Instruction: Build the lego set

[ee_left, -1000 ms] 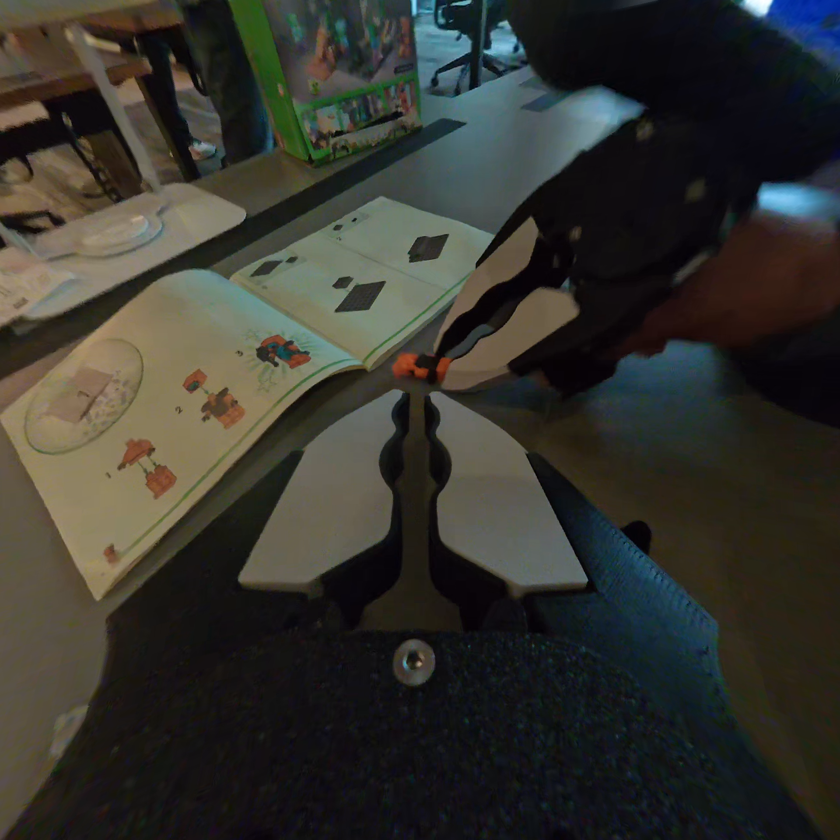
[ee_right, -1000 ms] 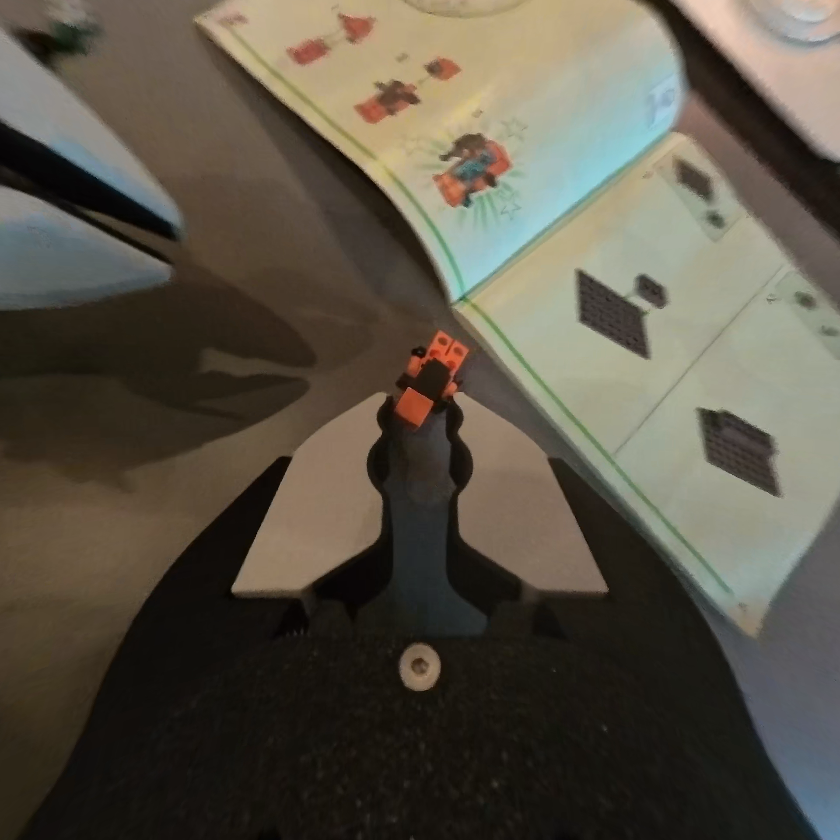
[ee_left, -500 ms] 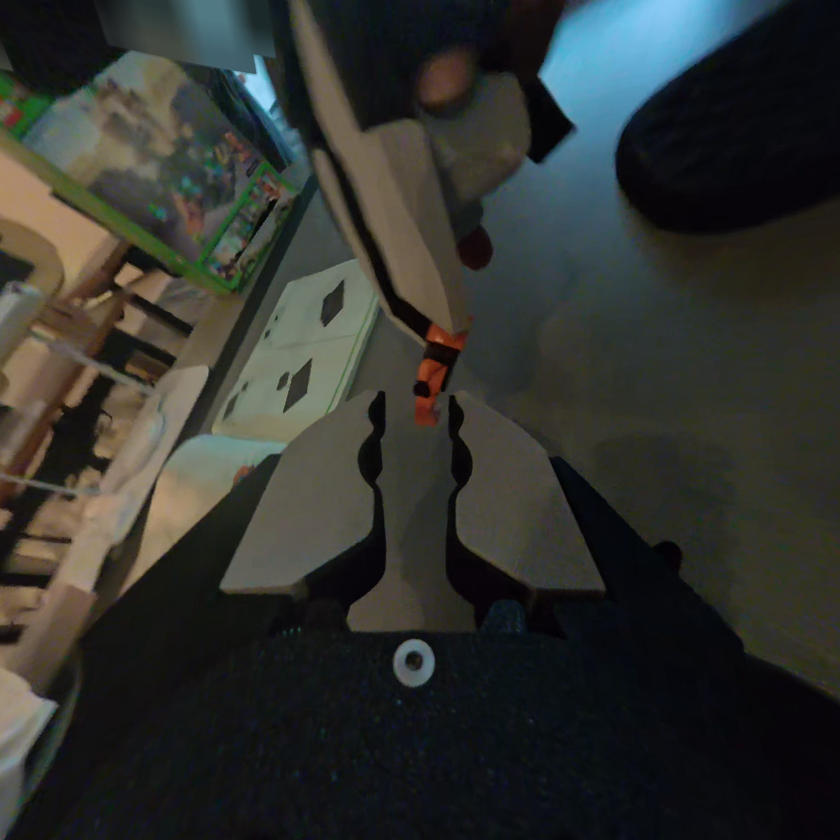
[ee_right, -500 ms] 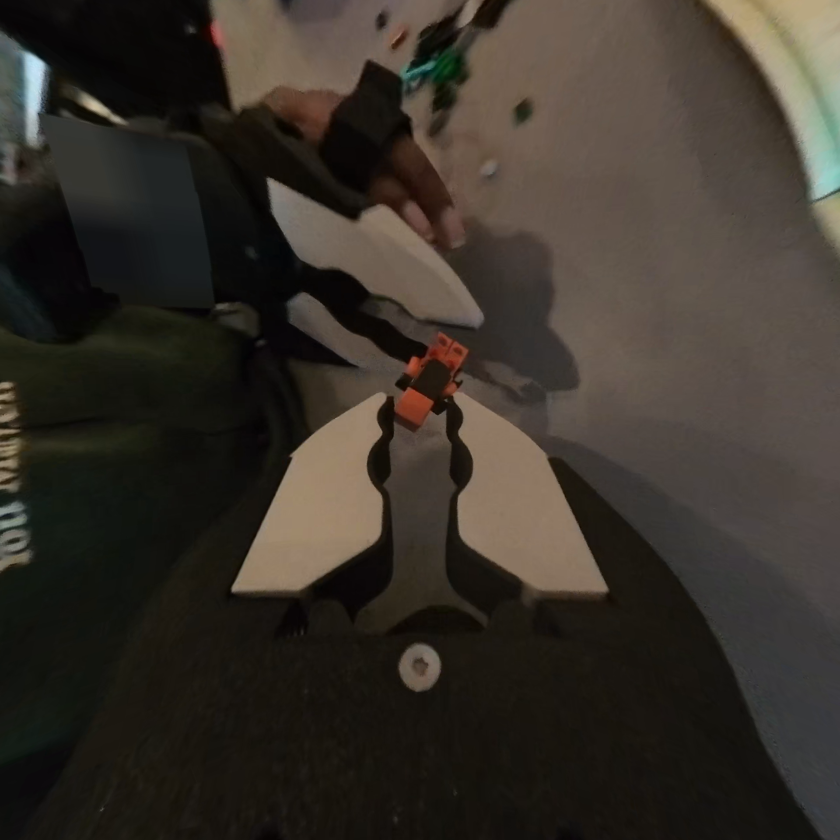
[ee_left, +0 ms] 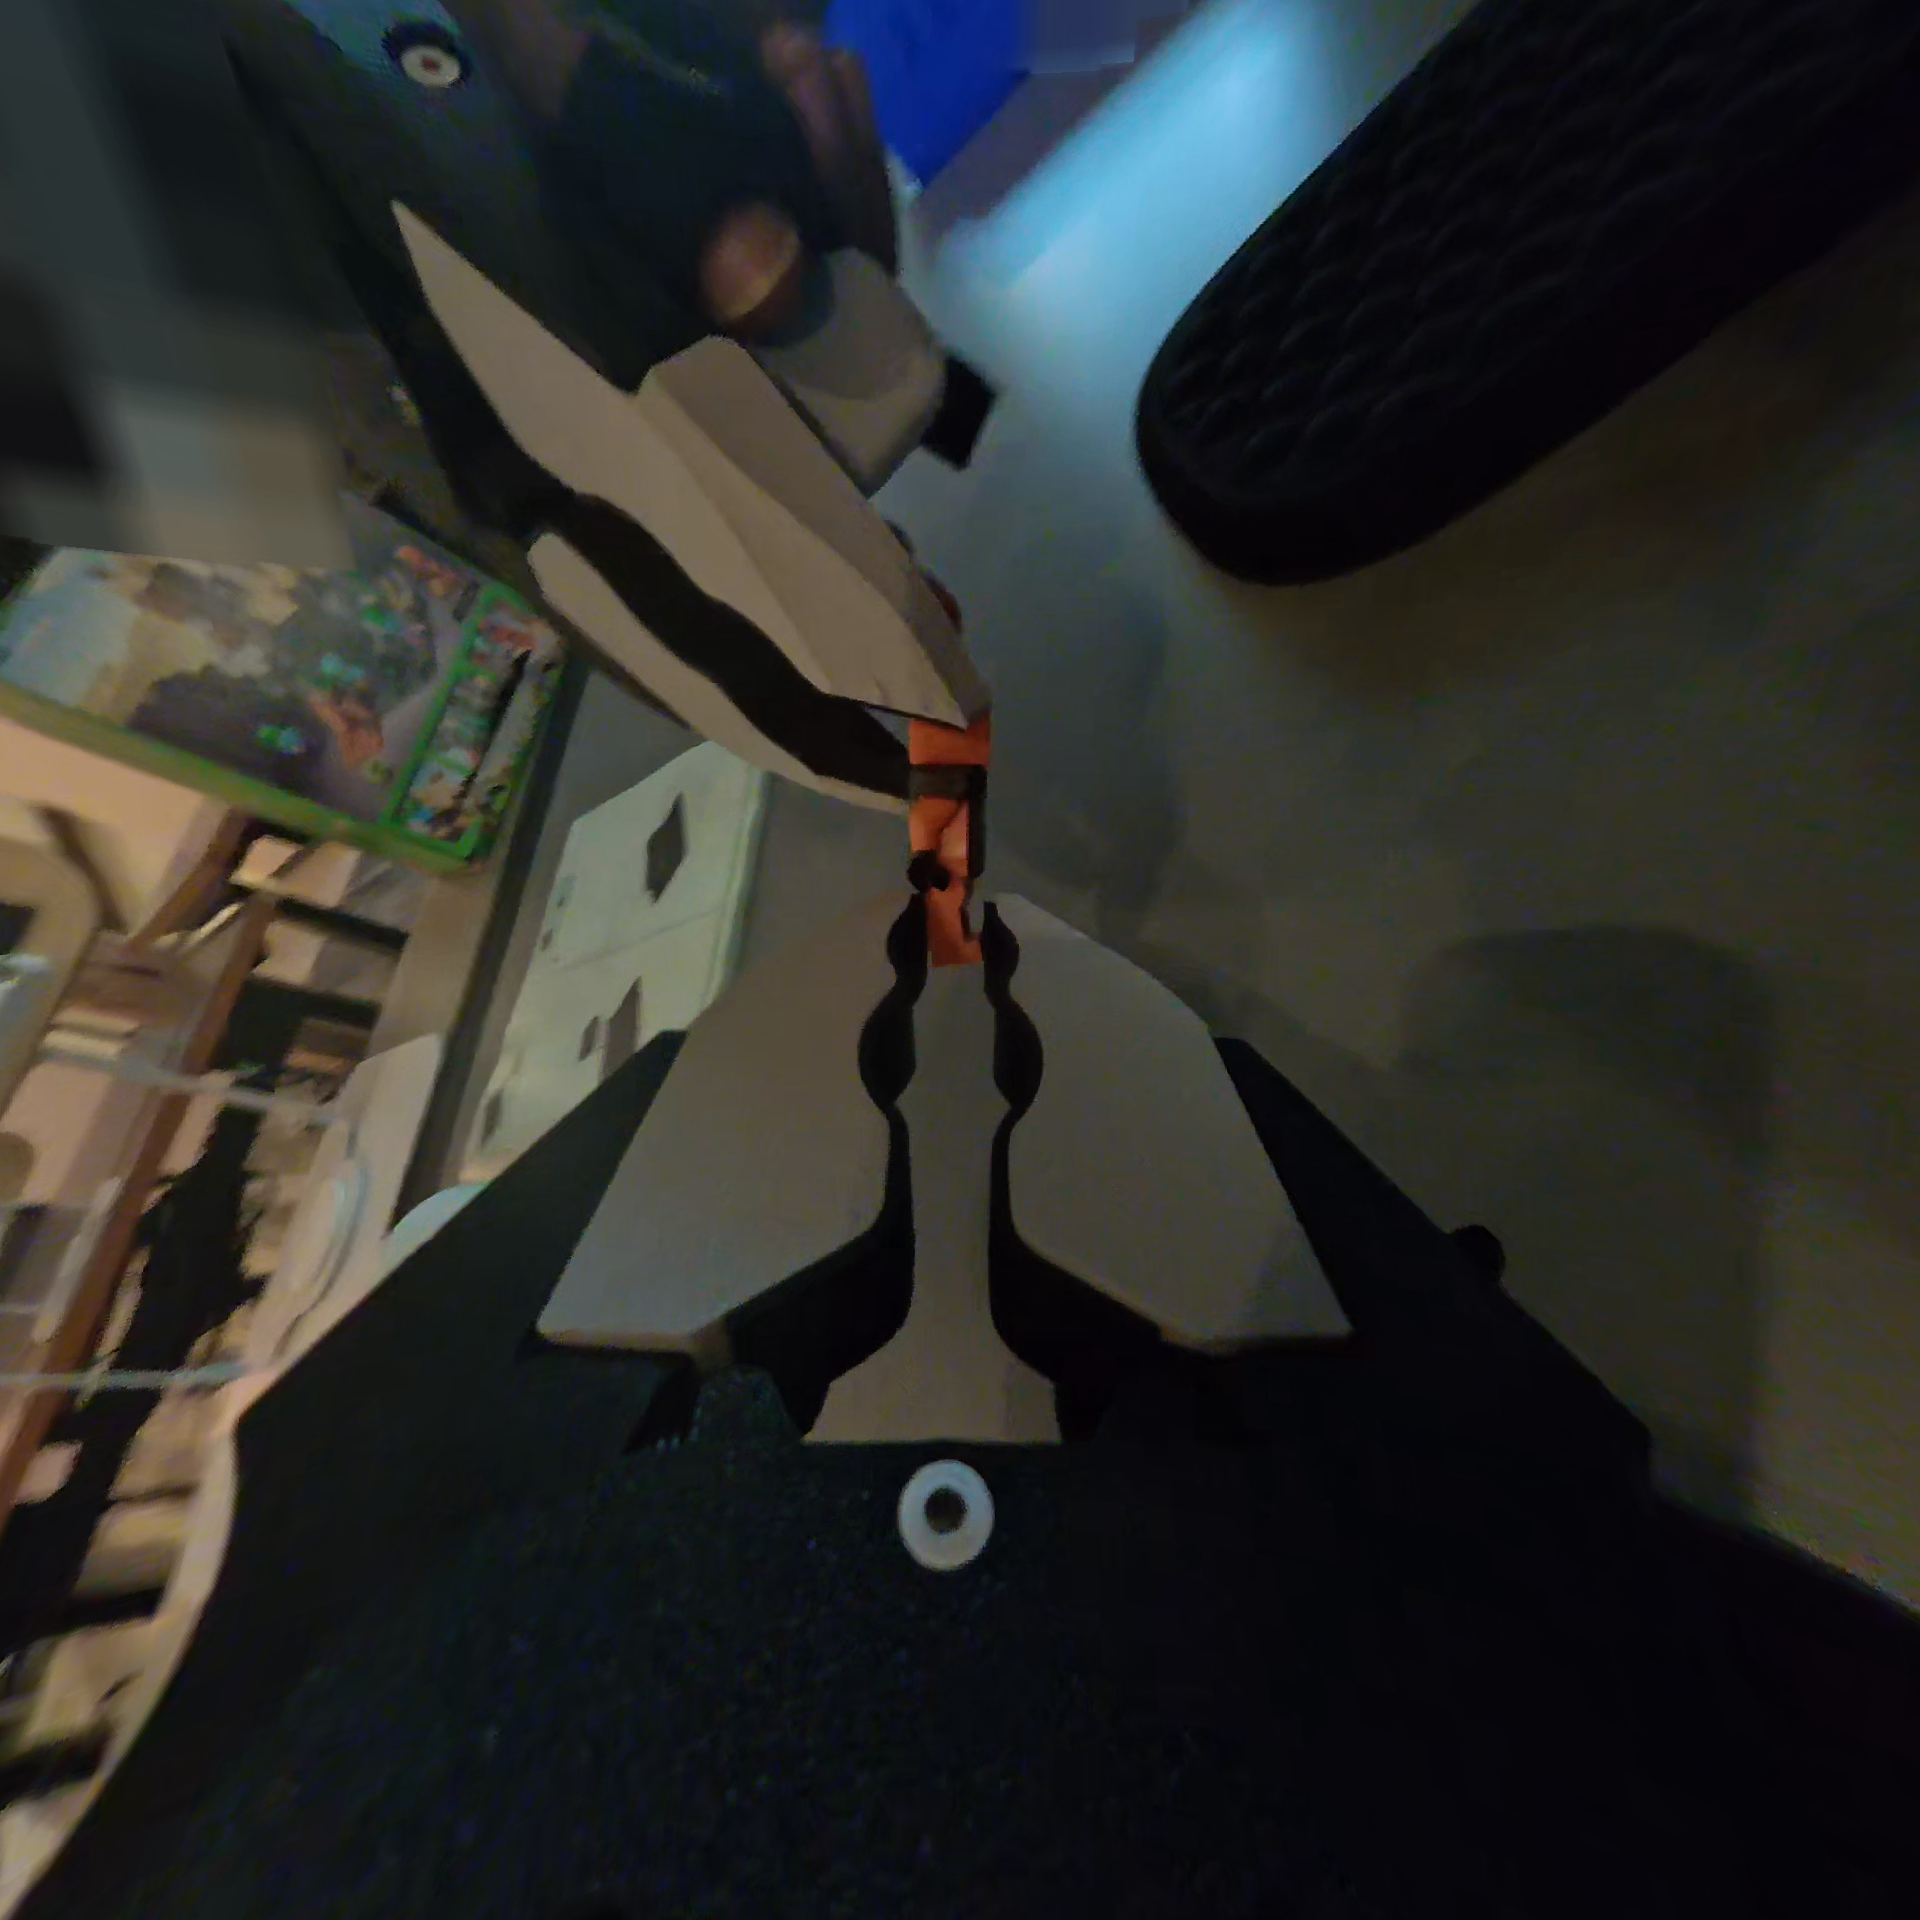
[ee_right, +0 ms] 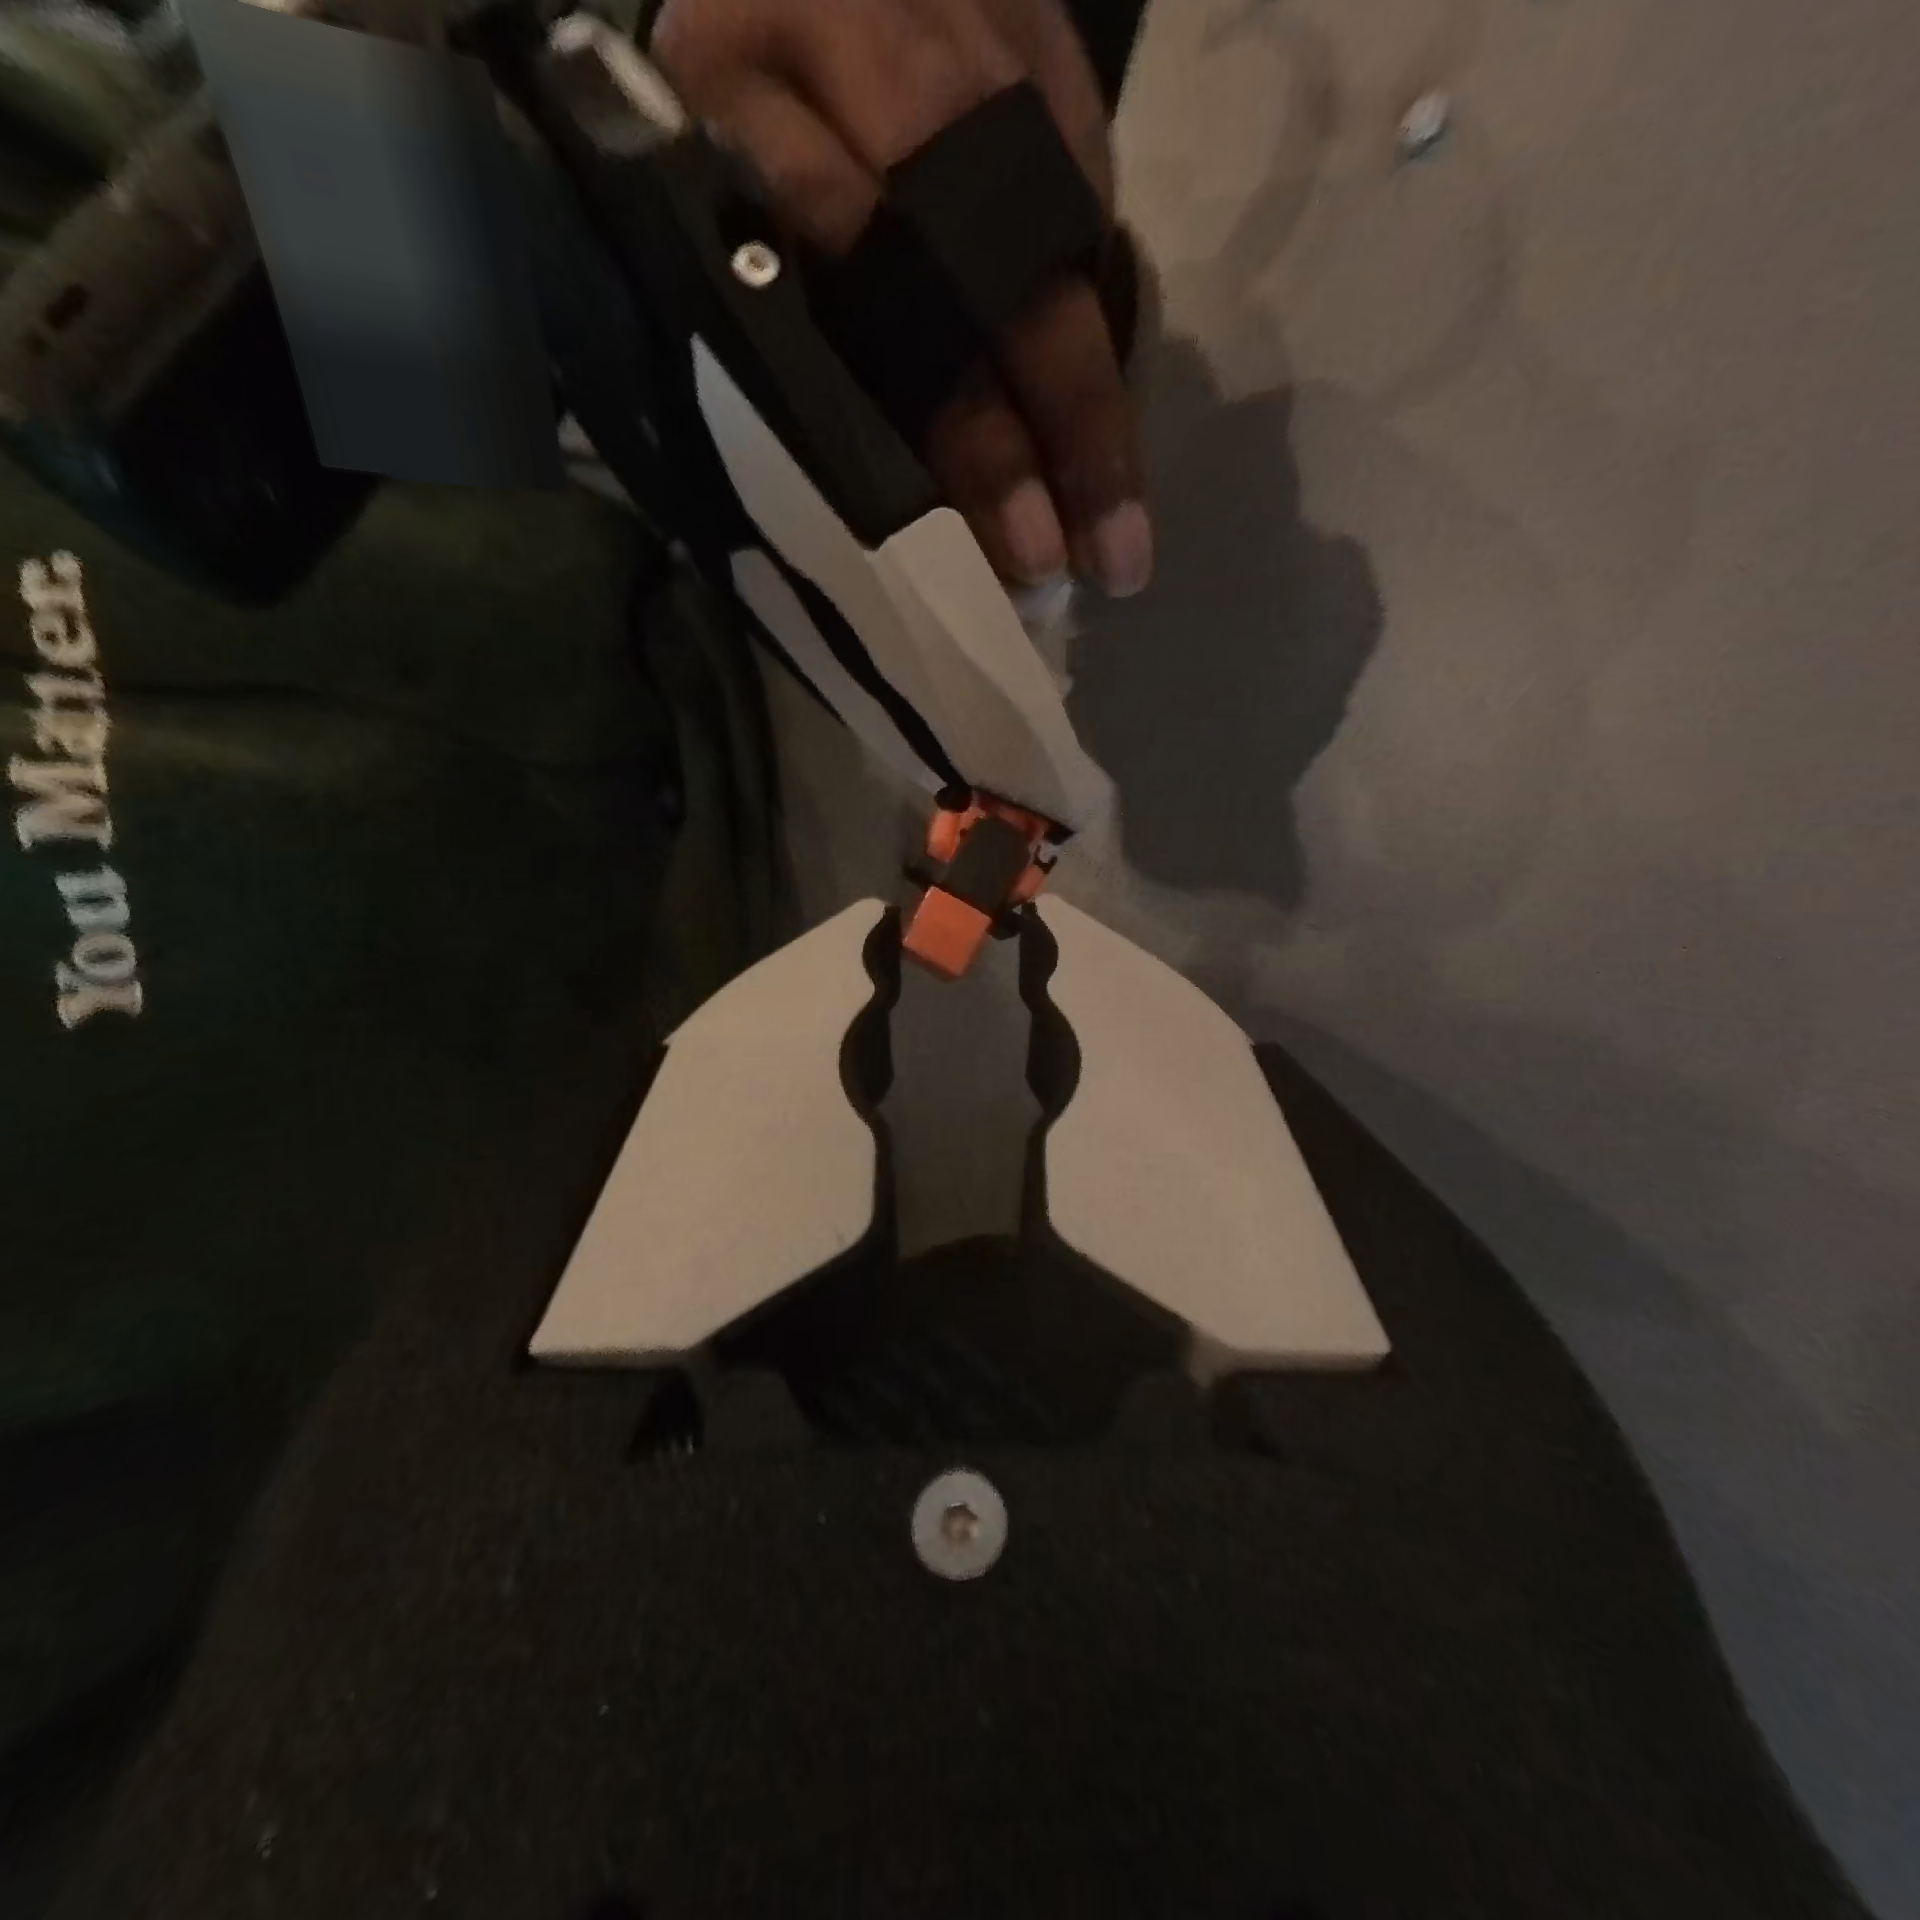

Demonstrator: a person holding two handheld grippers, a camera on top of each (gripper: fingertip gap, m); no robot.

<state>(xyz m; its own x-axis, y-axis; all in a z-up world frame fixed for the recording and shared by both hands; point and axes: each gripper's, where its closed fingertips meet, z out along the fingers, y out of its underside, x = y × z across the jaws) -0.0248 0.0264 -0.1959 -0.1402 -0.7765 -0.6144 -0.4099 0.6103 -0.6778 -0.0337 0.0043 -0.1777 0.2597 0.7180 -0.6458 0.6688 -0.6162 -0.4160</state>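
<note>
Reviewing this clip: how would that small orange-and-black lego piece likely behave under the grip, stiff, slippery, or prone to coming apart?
The orange-and-black lego piece looks like stiff plastic, so probably no flex. It seems built from several tiny bricks, so it may separate if twisted between the right tool and left tool. Only narrow tips hold it; slipping seems possible.
</note>
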